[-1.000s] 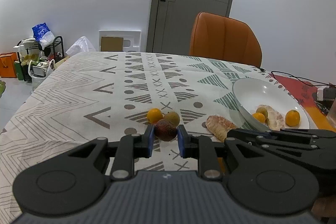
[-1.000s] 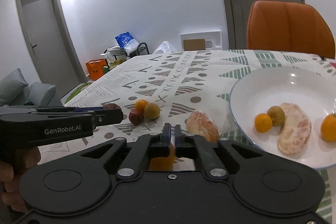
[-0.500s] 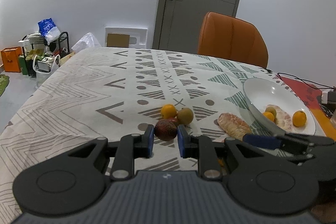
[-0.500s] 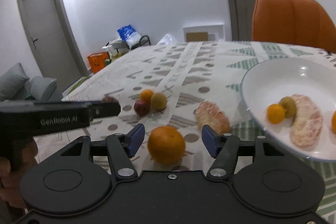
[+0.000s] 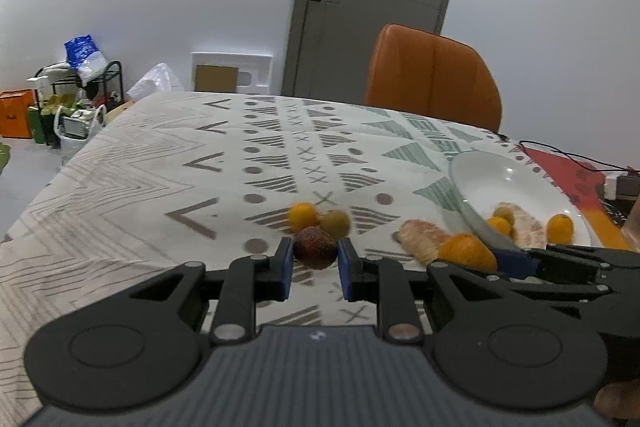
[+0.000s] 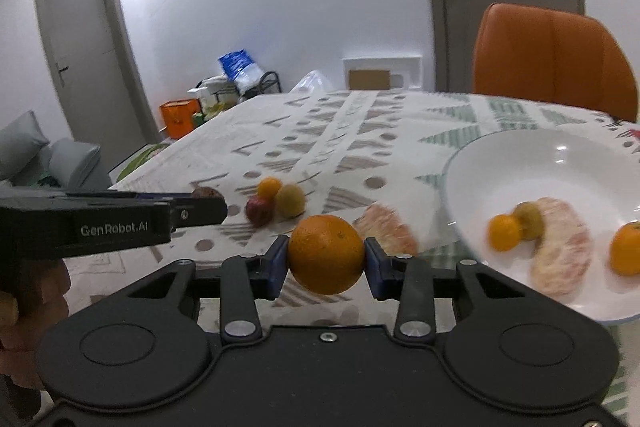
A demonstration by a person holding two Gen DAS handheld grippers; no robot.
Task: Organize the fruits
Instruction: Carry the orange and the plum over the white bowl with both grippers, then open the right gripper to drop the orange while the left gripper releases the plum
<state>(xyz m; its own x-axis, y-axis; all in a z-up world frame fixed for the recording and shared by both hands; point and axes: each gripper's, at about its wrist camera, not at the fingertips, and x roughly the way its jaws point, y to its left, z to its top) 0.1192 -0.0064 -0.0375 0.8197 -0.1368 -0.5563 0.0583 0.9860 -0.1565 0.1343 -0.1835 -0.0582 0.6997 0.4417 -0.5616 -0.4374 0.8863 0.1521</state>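
My left gripper (image 5: pixel 314 269) is shut on a dark red-brown fruit (image 5: pixel 315 247), held above the patterned tablecloth. My right gripper (image 6: pixel 326 263) is shut on a large orange (image 6: pixel 326 254), which also shows in the left wrist view (image 5: pixel 466 251). A small orange fruit (image 6: pixel 269 187), a yellow-green fruit (image 6: pixel 291 201) and a red fruit (image 6: pixel 259 211) lie together on the cloth. A peeled pomelo piece (image 6: pixel 386 229) lies left of the white bowl (image 6: pixel 520 163). The bowl holds two small orange fruits, a green fruit and another pomelo piece (image 6: pixel 562 247).
An orange chair (image 5: pixel 434 79) stands at the table's far side. A red mat with cables (image 5: pixel 576 171) lies behind the bowl. A rack with bags (image 5: pixel 76 95) stands on the floor at far left. The left gripper's body (image 6: pixel 100 223) reaches in beside my right gripper.
My right gripper opened around the large orange, then closed on it and lifted it. My left gripper stayed shut on the dark fruit and drew back slightly.
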